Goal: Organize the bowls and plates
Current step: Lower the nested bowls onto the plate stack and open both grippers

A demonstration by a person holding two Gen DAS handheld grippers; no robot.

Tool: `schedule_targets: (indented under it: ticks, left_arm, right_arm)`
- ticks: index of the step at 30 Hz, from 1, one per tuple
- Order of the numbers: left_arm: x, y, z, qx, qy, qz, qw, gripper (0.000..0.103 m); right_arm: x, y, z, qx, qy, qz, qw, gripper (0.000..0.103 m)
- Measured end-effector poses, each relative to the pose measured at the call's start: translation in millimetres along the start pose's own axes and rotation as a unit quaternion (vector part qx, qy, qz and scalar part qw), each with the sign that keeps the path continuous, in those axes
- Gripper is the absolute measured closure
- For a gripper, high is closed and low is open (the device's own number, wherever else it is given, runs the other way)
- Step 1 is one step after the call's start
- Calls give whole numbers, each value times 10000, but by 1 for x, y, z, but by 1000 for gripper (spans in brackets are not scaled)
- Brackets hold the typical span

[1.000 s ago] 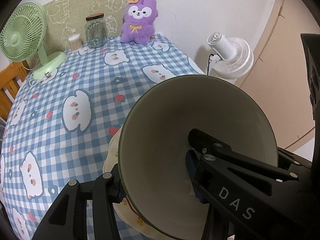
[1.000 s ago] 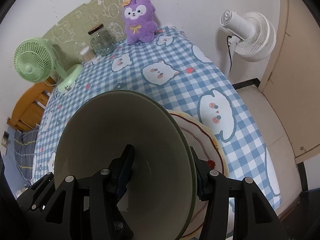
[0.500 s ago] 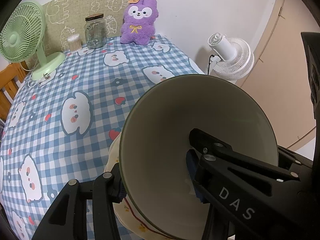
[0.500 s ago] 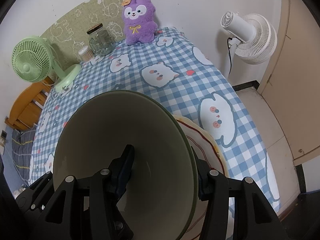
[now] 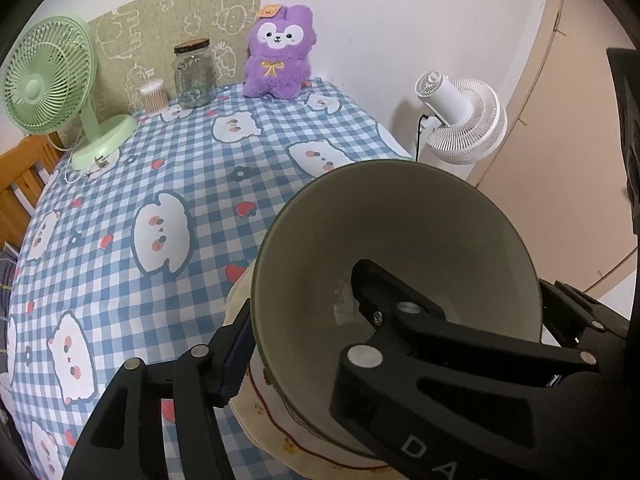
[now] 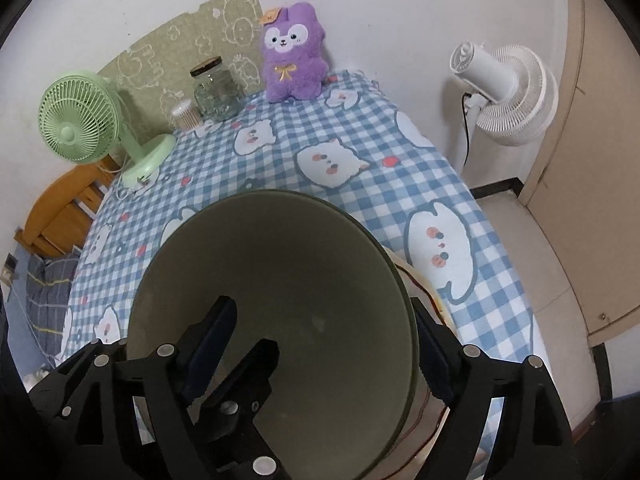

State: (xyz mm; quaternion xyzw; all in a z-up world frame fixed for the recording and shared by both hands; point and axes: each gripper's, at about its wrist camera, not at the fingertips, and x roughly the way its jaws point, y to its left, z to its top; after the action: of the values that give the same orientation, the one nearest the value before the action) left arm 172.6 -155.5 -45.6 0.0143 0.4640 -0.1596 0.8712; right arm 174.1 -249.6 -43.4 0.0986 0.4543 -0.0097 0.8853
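Observation:
A large olive-green bowl (image 5: 400, 240) fills the lower right of the left wrist view, and it also shows in the right wrist view (image 6: 288, 280). My left gripper (image 5: 300, 320) is shut on its rim, one finger inside and one outside. My right gripper (image 6: 320, 344) is shut on the rim too, one finger inside and one outside. The bowl is held tilted just above a cream plate (image 5: 256, 412) with a red line near its edge, which lies on the checked tablecloth; it also shows in the right wrist view (image 6: 424, 284). Most of the plate is hidden by the bowl.
At the table's far side stand a green desk fan (image 5: 52, 80), a cotton-swab tub (image 5: 154, 96), a glass jar (image 5: 194, 72) and a purple plush toy (image 5: 280, 52). A white floor fan (image 5: 460, 120) stands beyond the table's right edge. A wooden chair (image 6: 60, 216) is at left.
Both grippers and the bowl have drawn back toward the table's near edge and lowered a little. More of the plate shows beneath the bowl. Both grips are unchanged.

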Motion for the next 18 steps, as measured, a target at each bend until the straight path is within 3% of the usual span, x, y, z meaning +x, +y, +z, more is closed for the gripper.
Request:
schedule_targets:
  ticks: [6,18]
  left_arm:
    - [-13,0,-3,60,-161,154,9997,25]
    - [-53,-4,-8,202,-775,473,9957,19]
  right_arm:
    - [-13,6,-3,-150,-173,-170,9996,17]
    - [-54,17,-12,-179,-744,-356,9964,16]
